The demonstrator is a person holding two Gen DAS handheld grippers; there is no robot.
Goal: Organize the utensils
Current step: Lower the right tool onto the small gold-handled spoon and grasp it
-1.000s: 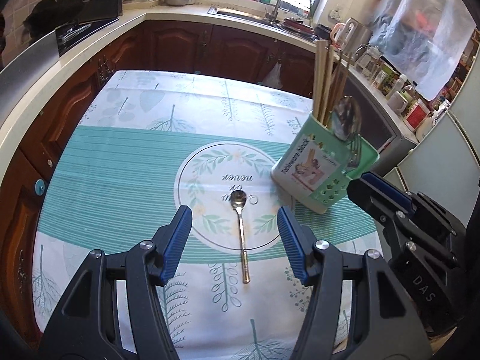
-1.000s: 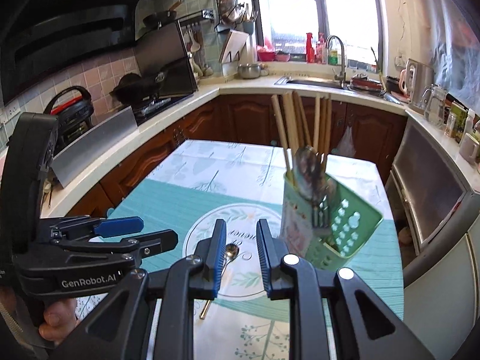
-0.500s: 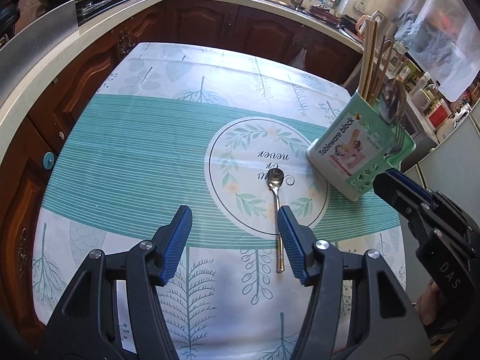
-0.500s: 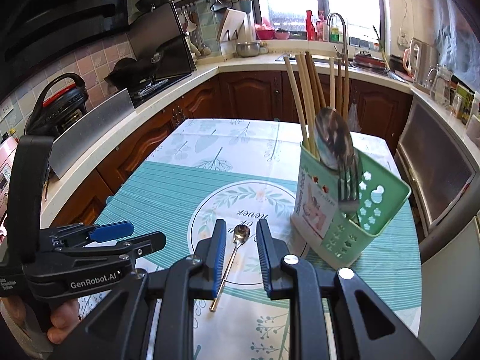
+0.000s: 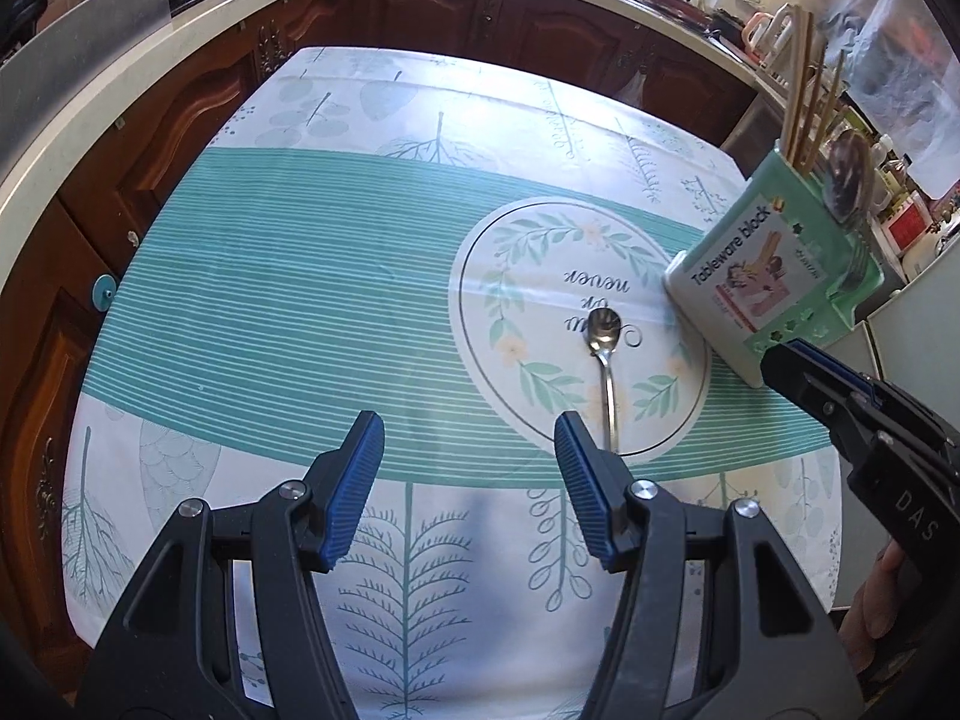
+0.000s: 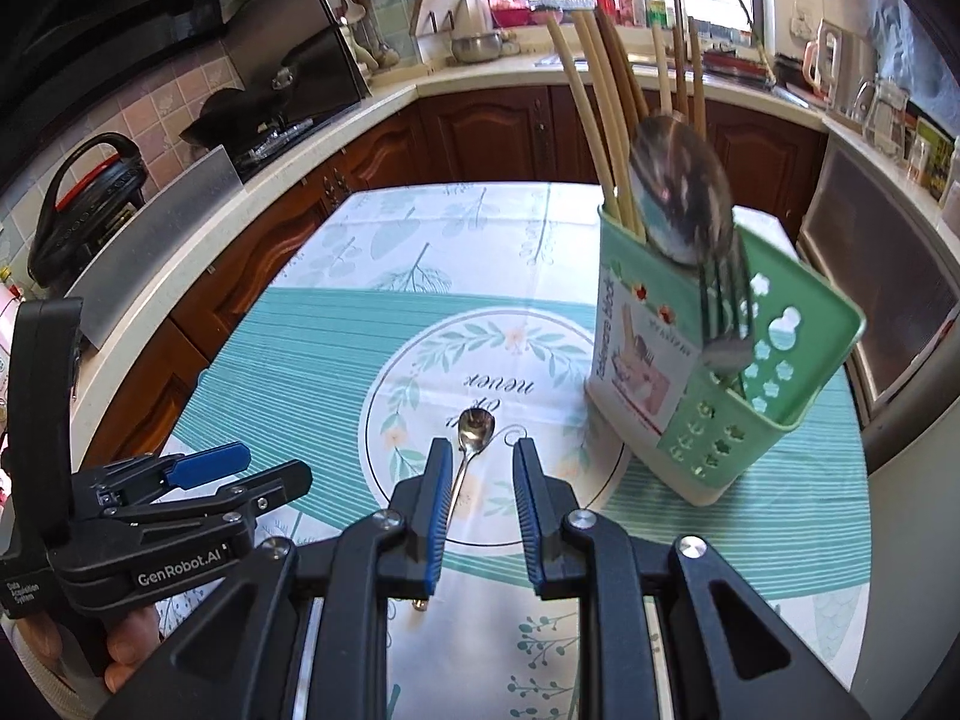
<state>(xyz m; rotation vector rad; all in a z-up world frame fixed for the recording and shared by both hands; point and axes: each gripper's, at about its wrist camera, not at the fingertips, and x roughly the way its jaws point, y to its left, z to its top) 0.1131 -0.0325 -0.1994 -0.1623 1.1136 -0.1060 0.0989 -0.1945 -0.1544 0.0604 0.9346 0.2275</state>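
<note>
A small metal spoon [image 5: 605, 360] lies on the round leaf print of the tablecloth, bowl away from me; it also shows as the spoon [image 6: 471, 444] in the right wrist view. A green utensil holder [image 6: 714, 384] stands to its right with chopsticks, a large spoon and a fork in it; the left wrist view shows the holder [image 5: 762, 282] too. My left gripper [image 5: 469, 444] hangs open above the cloth, left of the spoon's handle, holding nothing. My right gripper [image 6: 480, 450] has a narrow gap between its jaws, empty, just above the handle.
The table [image 5: 288, 276] carries a teal and white cloth and is edged by dark wooden cabinets [image 5: 198, 114] and a pale counter. A stove and a sink line the far counter [image 6: 420, 78]. A hand holds each gripper handle.
Both grippers have sunk toward the table and tipped further down. The spoon has shifted right in the left wrist view and now lies under the right gripper's jaws. Neither jaw gap has changed.
</note>
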